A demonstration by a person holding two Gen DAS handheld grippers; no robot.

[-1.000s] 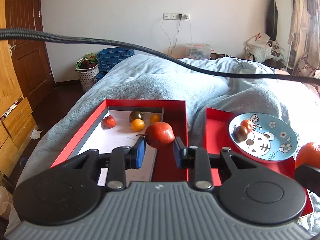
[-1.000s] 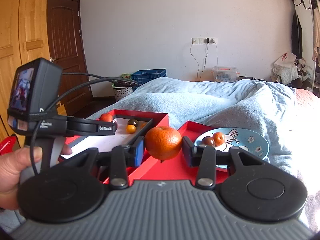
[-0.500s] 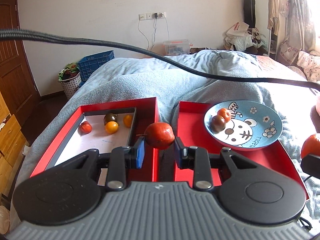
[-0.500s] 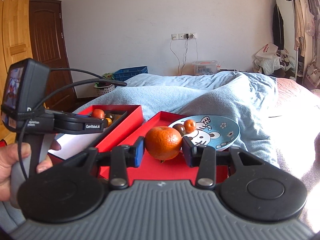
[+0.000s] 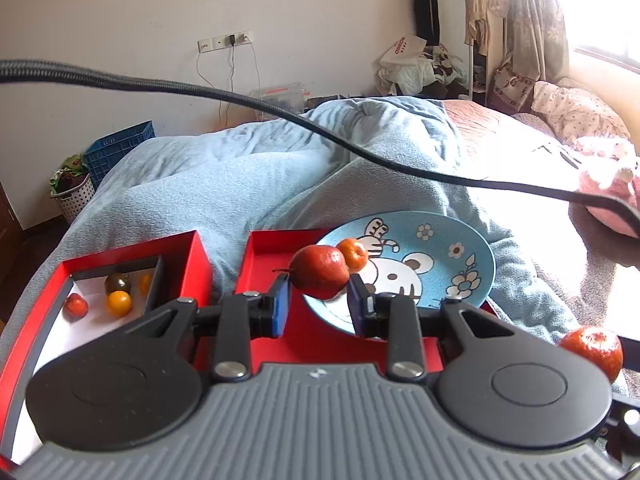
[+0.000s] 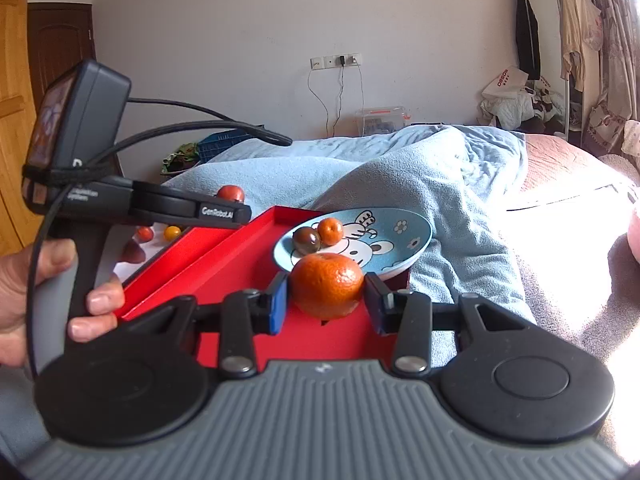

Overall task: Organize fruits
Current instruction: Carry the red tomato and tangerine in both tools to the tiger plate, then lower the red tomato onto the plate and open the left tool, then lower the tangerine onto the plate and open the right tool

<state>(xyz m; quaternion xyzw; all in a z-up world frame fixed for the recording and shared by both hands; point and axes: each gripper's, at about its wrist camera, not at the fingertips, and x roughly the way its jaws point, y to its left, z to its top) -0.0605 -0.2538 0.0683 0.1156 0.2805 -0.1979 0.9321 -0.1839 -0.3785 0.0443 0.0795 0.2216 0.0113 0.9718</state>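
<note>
My left gripper is shut on a red fruit with a stem, held just above the near left rim of the blue cartoon plate. A small orange fruit lies on that plate. My right gripper is shut on a mandarin, in front of the plate, which holds a dark tomato and the small orange fruit. The plate sits on a red lid. The mandarin also shows in the left wrist view.
A red box at the left holds several small fruits, among them a yellow one. Everything rests on a rumpled blue blanket. A black cable crosses the left wrist view. The hand-held left gripper fills the left of the right wrist view.
Both grippers have moved right toward the blue plate, each still holding its fruit. The red fruit now hangs over the plate's near left rim, and the mandarin is closer to the plate.
</note>
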